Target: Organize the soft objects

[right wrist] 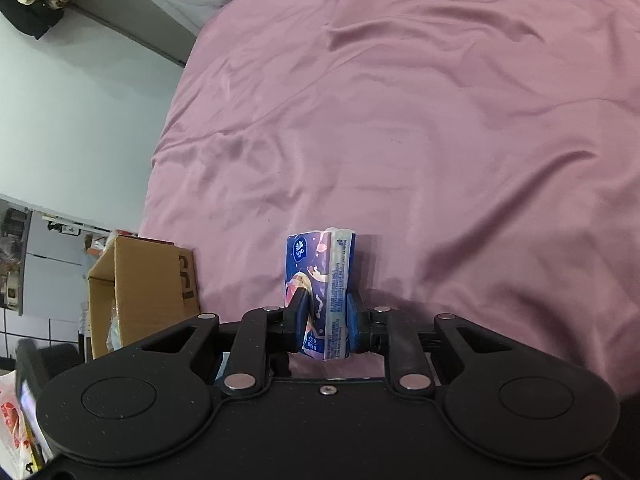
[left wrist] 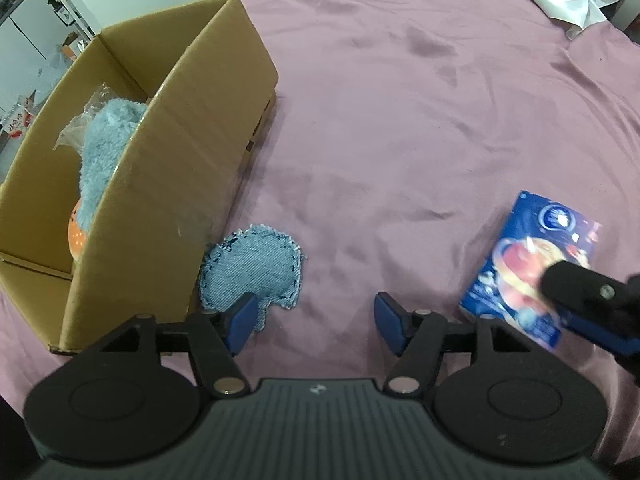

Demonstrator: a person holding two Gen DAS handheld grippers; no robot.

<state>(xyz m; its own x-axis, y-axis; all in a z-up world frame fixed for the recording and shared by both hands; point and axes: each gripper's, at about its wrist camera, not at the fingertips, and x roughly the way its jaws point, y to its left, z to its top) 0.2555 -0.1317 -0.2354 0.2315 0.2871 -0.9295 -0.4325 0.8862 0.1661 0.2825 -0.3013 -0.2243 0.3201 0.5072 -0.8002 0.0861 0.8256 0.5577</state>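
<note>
Pinching tissue pack (right wrist: pixel 320 292) in right hand-held gripper (right wrist: pixel 326 322); may slip. Left hand-held gripper (left wrist: pixel 316 320) wide, empty, could miss denim pouch (left wrist: pixel 252 268).

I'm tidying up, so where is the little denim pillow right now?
In the left wrist view, the denim pillow lies on the pink bedsheet, against the cardboard box's near corner, with the left hand-held gripper open above it.

Frayed denim pad (left wrist: pixel 253 270) flat beside cardboard box (left wrist: pixel 168 184); blue tissue pack (right wrist: pixel 320 292) clamped upright.
</note>
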